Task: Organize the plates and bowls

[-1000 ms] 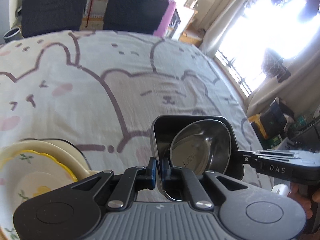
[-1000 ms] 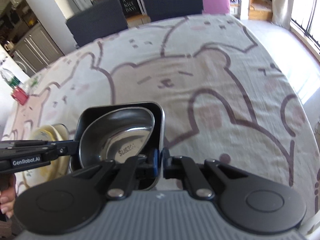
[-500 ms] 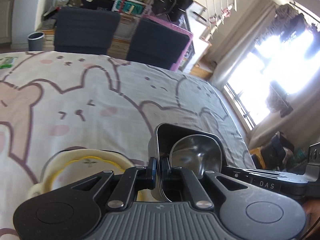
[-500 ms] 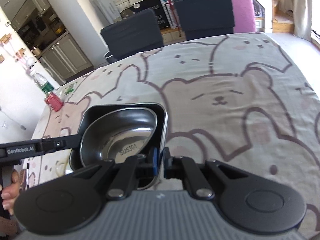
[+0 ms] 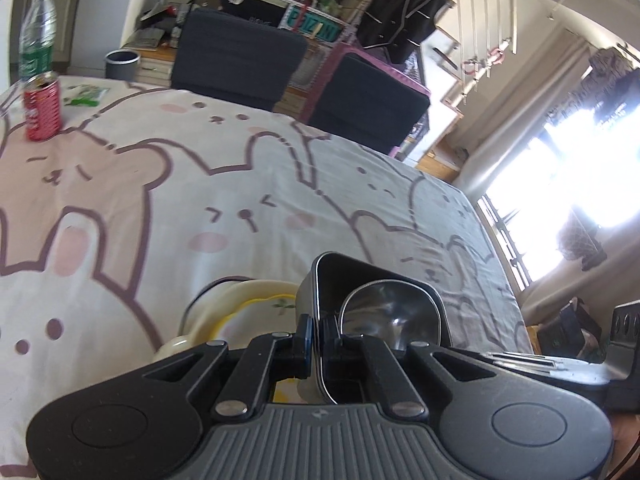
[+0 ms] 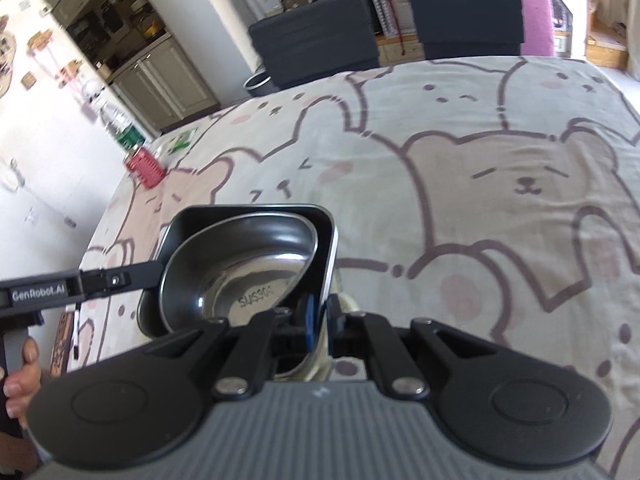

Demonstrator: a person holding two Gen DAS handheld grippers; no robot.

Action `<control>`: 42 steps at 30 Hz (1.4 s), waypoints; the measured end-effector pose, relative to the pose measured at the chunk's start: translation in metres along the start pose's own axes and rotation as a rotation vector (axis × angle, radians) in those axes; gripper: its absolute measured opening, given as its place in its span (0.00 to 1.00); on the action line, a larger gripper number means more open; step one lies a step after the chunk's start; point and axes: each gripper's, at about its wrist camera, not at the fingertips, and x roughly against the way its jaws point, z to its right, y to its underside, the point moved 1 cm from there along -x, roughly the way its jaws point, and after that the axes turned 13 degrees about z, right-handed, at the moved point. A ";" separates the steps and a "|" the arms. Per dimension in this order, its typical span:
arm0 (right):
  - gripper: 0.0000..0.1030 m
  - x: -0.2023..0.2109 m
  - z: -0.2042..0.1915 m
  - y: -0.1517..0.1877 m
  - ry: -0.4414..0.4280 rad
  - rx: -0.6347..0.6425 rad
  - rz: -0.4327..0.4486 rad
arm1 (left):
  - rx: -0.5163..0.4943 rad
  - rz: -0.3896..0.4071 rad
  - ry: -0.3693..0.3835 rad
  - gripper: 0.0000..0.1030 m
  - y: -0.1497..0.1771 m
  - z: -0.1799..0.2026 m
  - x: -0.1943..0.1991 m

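Observation:
A black square bowl (image 5: 332,280) with a steel dish (image 5: 384,312) nested in it hangs tilted above the bear-print tablecloth. My left gripper (image 5: 316,334) is shut on its left rim. My right gripper (image 6: 319,312) is shut on the opposite rim, with the black square bowl (image 6: 240,216) and the steel dish (image 6: 240,272) ahead of it to the left. Right under the bowl sits a stack of cream dishes (image 5: 240,300) with a yellow wavy edge, partly hidden by the bowl and my fingers. The left gripper's finger (image 6: 116,278) reaches the bowl from the left in the right wrist view.
A red can (image 5: 42,108), a water bottle (image 5: 36,40) and a green packet (image 5: 84,96) stand at the table's far left corner. Two dark chairs (image 5: 236,64) line the far edge, with a grey bin (image 5: 122,64) behind. A person's hand (image 6: 20,376) holds the left gripper.
Both grippers have carried the black bowl and steel dish leftward across the table until it is over the cream stack. The can and bottle have come into view.

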 end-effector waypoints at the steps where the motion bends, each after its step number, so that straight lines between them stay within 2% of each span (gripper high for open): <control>1: 0.08 -0.004 -0.005 0.002 -0.003 0.018 -0.007 | 0.005 -0.001 -0.005 0.05 0.001 -0.004 0.001; 15: 0.08 -0.042 -0.034 0.017 0.015 0.097 -0.083 | 0.037 -0.051 -0.035 0.05 0.014 -0.039 -0.002; 42: 0.08 -0.058 -0.043 0.021 0.043 0.143 -0.128 | 0.030 -0.099 -0.052 0.05 0.022 -0.049 -0.014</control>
